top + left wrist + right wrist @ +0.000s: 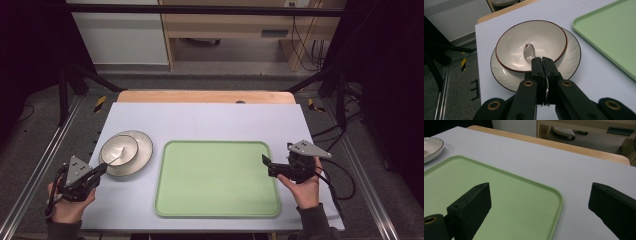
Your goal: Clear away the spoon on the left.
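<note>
Left tool (541, 59) clamped on spoon (529, 51) handle — spoon head ahead, in bowl (511, 40).

Worktop (210, 117): pale lilac sheet over a wooden top, wood showing along the far edge.
Plate (144, 152): near the left edge.
Tray (217, 177): green, middle, towards the near edge.

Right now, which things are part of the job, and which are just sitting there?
In the job: spoon, pinched in the left gripper; bowl it lies in; plate underneath.
Just sitting: green tray; right gripper, open over the tray's edge.
</note>
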Demonstrator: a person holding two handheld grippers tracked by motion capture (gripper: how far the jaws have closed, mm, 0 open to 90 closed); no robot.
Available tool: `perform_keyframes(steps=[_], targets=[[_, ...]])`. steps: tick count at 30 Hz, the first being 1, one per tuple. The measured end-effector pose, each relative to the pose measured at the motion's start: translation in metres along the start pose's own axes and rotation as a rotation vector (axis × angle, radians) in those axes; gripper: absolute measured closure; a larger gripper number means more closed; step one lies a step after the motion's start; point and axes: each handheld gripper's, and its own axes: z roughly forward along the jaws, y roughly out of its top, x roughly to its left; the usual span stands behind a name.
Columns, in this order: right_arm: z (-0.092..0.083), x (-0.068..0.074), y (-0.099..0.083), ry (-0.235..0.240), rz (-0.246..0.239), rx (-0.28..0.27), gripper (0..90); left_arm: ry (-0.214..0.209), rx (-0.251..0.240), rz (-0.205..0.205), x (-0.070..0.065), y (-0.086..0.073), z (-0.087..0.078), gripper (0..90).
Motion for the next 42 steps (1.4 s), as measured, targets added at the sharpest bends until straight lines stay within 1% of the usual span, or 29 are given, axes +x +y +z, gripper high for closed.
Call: perform_keyframes(steps=[1,7,11,16,23,28,35,37,42], targets=[[0.0,0.0,0.0,-0.001,0.001,-0.001,4.9,0.003,-0.009,0.002,-0.001,0.0,-0.001,88.8],[-0.001,0.0,0.0,-0.002,0.006,-0.001,4.9,0.008,-0.029,0.002,-0.001,0.001,-0.003,88.9],[0.0,-0.001,0.0,-0.004,-0.003,0.001,4.9,0.012,-0.039,0.009,-0.002,0.003,-0.005,89.0],[0.0,0.0,0.0,-0.002,0.003,0.002,4.9,0.015,-0.051,0.012,-0.002,0.005,-0.009,89.0],[0.0,-0.001,0.001,-0.007,0.002,0.004,4.8,0.028,-0.088,0.01,-0.005,0.009,-0.016,89.0],[0.0,-0.001,0.001,-0.008,0.002,0.008,4.7,0.029,-0.121,0.013,-0.008,0.013,-0.022,88.9],[0.001,0.0,0.0,-0.009,0.001,0.012,4.7,0.031,-0.153,0.02,-0.011,0.017,-0.029,89.0],[0.001,0.0,0.0,-0.007,0.001,0.015,4.8,0.035,-0.172,0.028,-0.014,0.019,-0.032,89.0],[0.002,0.0,0.0,-0.008,-0.003,0.016,4.7,0.032,-0.185,0.033,-0.016,0.021,-0.035,89.0]])
